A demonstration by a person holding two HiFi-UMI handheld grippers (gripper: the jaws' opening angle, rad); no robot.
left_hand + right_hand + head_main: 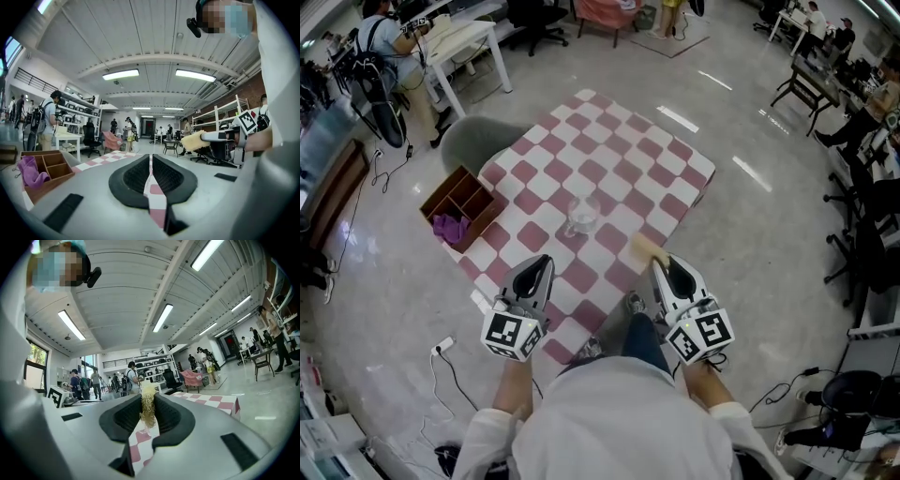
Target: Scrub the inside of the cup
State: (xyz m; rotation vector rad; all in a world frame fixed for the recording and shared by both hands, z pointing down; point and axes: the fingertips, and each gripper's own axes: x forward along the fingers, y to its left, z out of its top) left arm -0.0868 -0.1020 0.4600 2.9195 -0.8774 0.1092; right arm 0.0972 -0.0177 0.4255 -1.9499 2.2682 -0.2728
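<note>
A clear glass cup stands upright near the middle of the pink-and-white checked tablecloth. My left gripper is at the table's near edge, shut with nothing between its jaws, pointing level; its shut tips show in the left gripper view. My right gripper is shut on a yellow sponge, which sticks out ahead of the jaws, right of and nearer than the cup. In the right gripper view the sponge is pinched between the black pads. The sponge also appears in the left gripper view.
A brown wooden divided box with a purple cloth sits at the table's left edge; the box also shows in the left gripper view. A grey chair stands behind the table. Cables and a plug lie on the floor at left.
</note>
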